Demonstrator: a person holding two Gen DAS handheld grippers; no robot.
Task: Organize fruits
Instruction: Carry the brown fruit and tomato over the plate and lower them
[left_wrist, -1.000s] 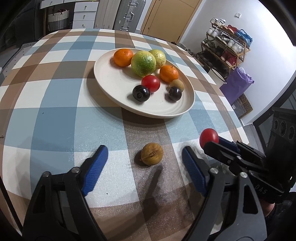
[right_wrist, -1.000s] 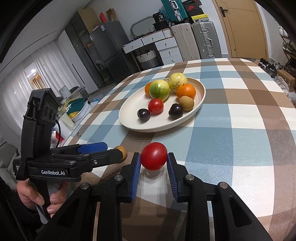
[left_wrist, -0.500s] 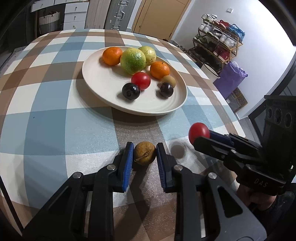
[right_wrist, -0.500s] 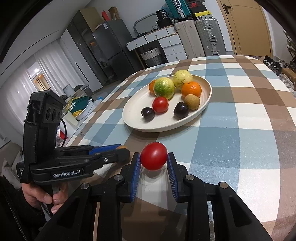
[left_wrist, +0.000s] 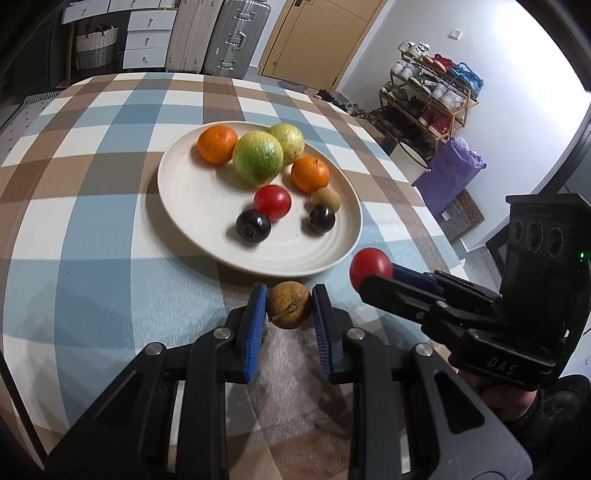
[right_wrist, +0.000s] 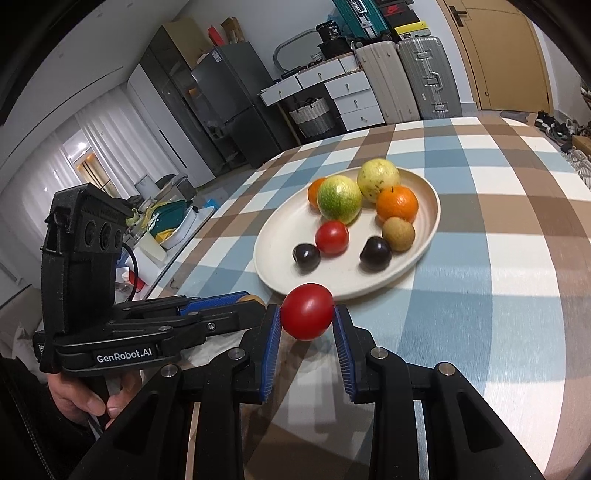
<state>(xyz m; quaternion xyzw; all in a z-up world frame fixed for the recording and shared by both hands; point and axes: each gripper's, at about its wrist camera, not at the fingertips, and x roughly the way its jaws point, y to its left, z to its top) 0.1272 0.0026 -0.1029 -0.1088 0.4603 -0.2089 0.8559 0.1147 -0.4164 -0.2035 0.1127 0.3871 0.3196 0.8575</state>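
Left gripper (left_wrist: 289, 308): your jaws are clenched on the brown fruit (left_wrist: 289, 304), pads on its two sides, so it sits centred and won't roll out.
Right gripper (right_wrist: 307, 334): you grip the red tomato (right_wrist: 307, 311) at its widest part, lifted off the checked tablecloth (right_wrist: 517, 295), judging by the shadow beneath.
Plate (left_wrist: 192, 206): it lies just beyond both grippers, the nearest part of its floor bare; that looks like your drop zone.
Fruit on plate: two oranges, two green fruits, a tomato, two dark plums and a small brown one crowd the far half.
Risk: your grippers sit side by side; stagger the approach so they don't knock together.
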